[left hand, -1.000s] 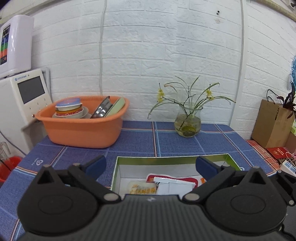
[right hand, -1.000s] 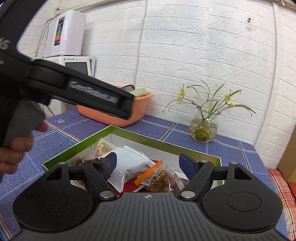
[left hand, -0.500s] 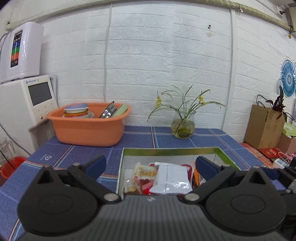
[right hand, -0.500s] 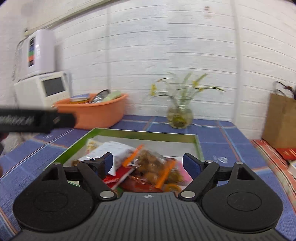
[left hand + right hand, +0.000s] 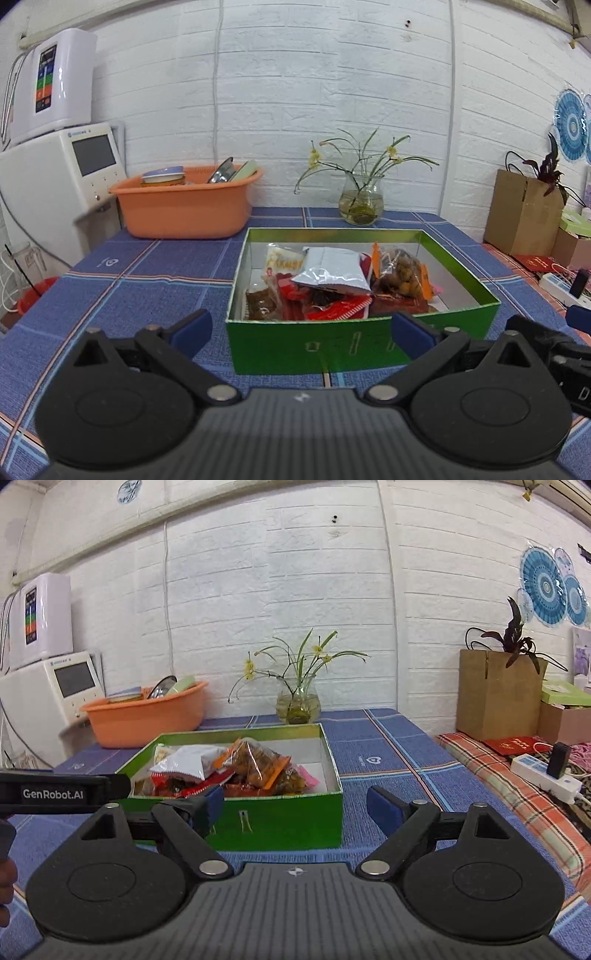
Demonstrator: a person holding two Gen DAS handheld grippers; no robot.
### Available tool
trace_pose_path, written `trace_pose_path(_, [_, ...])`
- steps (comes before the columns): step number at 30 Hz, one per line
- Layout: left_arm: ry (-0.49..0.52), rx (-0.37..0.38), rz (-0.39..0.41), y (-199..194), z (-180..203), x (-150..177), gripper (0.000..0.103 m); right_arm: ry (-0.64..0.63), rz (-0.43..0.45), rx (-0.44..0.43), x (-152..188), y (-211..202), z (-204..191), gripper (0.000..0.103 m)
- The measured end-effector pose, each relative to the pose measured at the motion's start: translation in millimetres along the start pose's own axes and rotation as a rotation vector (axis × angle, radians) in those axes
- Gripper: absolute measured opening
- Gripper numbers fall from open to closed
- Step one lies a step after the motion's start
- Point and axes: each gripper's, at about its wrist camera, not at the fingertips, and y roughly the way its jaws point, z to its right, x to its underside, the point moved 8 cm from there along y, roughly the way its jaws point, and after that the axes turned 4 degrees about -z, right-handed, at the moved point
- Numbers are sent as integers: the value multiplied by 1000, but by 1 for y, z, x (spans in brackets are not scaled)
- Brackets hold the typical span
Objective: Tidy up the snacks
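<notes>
White brick wall backs a worktop [image 5: 140,291] covered in a blue checked cloth, where a green box [image 5: 362,343] sits near the front, its lid off. Inside lie the snacks: a silver packet [image 5: 332,271] on top, a clear bag of brown pieces [image 5: 400,275] just beside it, and red wrappers [image 5: 332,306] beneath. Behind the box stand an orange basin [image 5: 184,206] of dishes and a glass vase [image 5: 362,203] with yellow flowers. The left gripper [image 5: 301,332] hovers before the box's front wall, jaws spread wide and empty. The right gripper [image 5: 295,805] hangs near the box's right front corner, jaws likewise apart, holding nothing.
</notes>
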Motion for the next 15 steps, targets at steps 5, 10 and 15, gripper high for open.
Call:
trace_pose_path(5, [11,19,-11,-5,14,22,103,-25,-34,26,20,-8,-2,103])
trace_pose_path(10, [57,-19,-9,-1,22,31,103,-56,-37,67,34,-8,2,103])
trace_pose_path(15, [48,-17,-21,5,22,35,103,-53,-37,79,37,-5,5,103])
